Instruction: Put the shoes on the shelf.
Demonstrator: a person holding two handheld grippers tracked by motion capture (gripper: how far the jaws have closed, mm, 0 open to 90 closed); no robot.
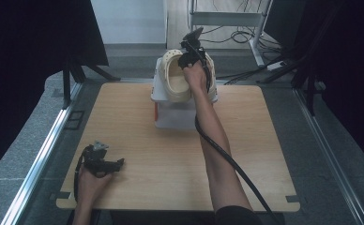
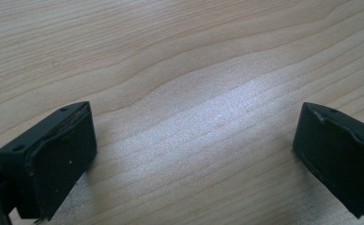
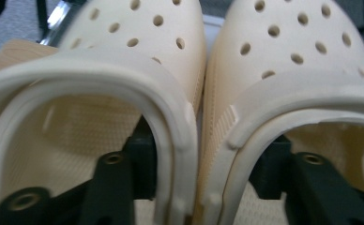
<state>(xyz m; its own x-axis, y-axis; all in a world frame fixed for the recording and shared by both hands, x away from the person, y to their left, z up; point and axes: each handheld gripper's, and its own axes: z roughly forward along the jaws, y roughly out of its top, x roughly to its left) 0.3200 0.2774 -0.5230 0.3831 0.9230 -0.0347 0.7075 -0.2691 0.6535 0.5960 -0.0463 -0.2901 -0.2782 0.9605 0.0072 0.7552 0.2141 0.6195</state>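
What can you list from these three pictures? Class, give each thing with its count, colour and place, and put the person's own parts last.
Clogs: two, cream, perforated, side by side on the white box at the table's far edge.
Box: one, white, far middle of the table, under the clogs.
Table: one, light wood, centre of the high view.
Floor cables: several, dark, beyond the table.
Left claw: one, black, jaws apart with nothing between them, resting near the table's front left corner.
Right claw: one, black, one jaw inside each clog, the clogs' adjoining walls between the jaws.
Forearms: two, entering from the bottom.
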